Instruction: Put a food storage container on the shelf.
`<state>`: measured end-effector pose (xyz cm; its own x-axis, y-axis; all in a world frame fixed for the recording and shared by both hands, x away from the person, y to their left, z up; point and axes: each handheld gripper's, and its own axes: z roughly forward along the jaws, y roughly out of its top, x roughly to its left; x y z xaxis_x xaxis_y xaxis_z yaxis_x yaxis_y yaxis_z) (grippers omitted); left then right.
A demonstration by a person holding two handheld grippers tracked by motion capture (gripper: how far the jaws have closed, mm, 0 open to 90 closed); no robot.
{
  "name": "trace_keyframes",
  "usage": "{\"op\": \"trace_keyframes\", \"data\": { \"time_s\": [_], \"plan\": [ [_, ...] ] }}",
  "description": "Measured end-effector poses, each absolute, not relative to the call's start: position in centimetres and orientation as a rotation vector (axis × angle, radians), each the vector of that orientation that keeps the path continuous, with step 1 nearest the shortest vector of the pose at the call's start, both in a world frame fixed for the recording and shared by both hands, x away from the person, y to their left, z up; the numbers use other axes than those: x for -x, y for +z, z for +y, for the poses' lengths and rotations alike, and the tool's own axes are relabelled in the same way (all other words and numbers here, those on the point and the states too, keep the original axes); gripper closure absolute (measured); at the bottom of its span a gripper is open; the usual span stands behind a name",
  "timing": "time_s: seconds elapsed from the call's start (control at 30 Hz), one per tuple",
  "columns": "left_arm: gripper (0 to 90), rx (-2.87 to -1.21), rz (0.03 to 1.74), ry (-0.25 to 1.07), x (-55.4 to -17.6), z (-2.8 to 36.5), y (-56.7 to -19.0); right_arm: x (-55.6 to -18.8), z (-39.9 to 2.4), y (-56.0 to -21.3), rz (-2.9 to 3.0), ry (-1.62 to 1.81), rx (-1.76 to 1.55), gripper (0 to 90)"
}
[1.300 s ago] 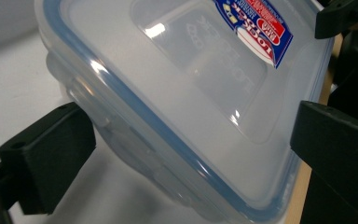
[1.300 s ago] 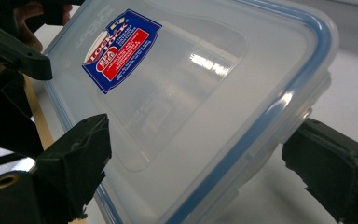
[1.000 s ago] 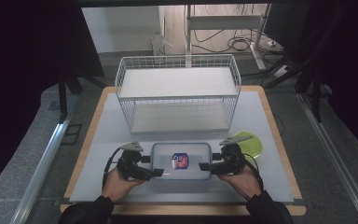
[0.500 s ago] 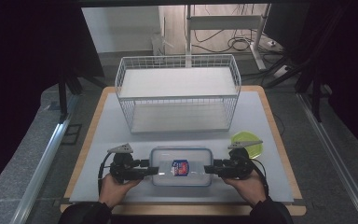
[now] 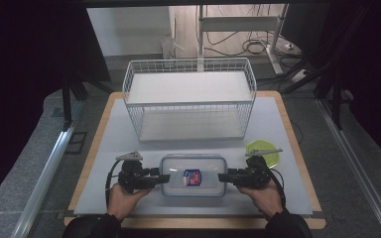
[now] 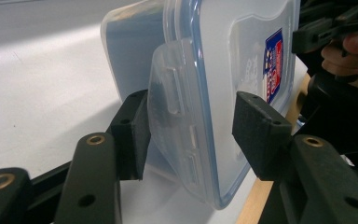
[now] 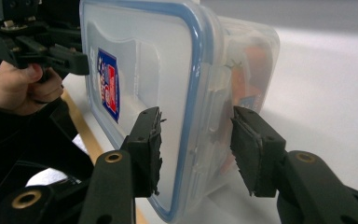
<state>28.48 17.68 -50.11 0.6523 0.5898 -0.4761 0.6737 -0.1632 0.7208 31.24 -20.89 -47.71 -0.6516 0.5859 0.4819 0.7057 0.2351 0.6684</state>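
While clear lidded container [image 5: 193,175] sits on worktop [image 5: 109,144], left tool [image 6: 191,135] and right tool [image 7: 196,144] each straddle end latch, jaws spread, not clamped. Wire basket [image 5: 188,99] behind.

The clear container [image 5: 193,174] has a blue-edged lid and a red, white and blue label [image 5: 192,178]. The wire basket [image 5: 188,99] is white, the bowl [image 5: 263,148] lime green, the bench [image 5: 297,153] pale grey with a wood-coloured border.

Grey floor [image 5: 25,163]; cables [image 5: 258,47]; dark surroundings
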Motion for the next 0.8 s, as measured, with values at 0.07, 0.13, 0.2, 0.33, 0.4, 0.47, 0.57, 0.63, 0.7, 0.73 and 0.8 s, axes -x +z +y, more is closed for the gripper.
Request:
{"op": "trace_keyframes", "data": {
  "time_s": [0.07,0.13,0.2,0.33,0.4,0.47,0.57,0.63,0.7,0.73,0.8],
  "plan": [
    [48.3,-1.842,0.994,-0.087,-28.6,17.6,-49.8,-31.4,-20.9,-47.2,-2.368,-1.413,1.244,54.1],
    [48.4,-1.84,0.988,-0.074,-28.7,17.7,-49.3,-31.5,-21.0,-46.8,-2.372,-1.431,1.238,54.1],
    [48.6,-1.831,0.984,-0.064,-28.9,17.8,-48.8,-31.7,-20.9,-46.5,-2.368,-1.448,1.232,54.1],
    [48.6,-1.824,0.984,-0.046,-29.2,18.1,-48.0,-32.1,-20.6,-45.7,-2.381,-1.465,1.214,54.0],
    [48.6,-1.817,0.98,-0.034,-29.3,18.4,-47.4,-32.4,-20.4,-45.1,-2.395,-1.472,1.201,54.0],
    [48.8,-1.815,0.975,-0.022,-29.5,18.6,-46.8,-32.7,-20.1,-44.5,-2.405,-1.481,1.189,54.0],
    [48.8,-1.815,0.969,-0.001,-29.9,18.8,-45.6,-33.3,-19.8,-43.3,-2.417,-1.504,1.17,54.0],
    [48.8,-1.815,0.965,0.012,-30.2,18.9,-44.8,-33.7,-19.7,-42.6,-2.421,-1.517,1.161,54.0],
    [48.8,-1.812,0.96,0.024,-30.6,19.0,-43.8,-34.1,-19.6,-41.8,-2.423,-1.535,1.152,54.0],
    [48.8,-1.812,0.958,0.029,-30.8,19.0,-43.4,-34.3,-19.6,-41.4,-2.425,-1.543,1.147,54.0],
    [48.8,-1.813,0.953,0.04,-31.3,19.1,-42.6,-34.8,-19.5,-40.7,-2.427,-1.551,1.141,54.0]
  ]
}}
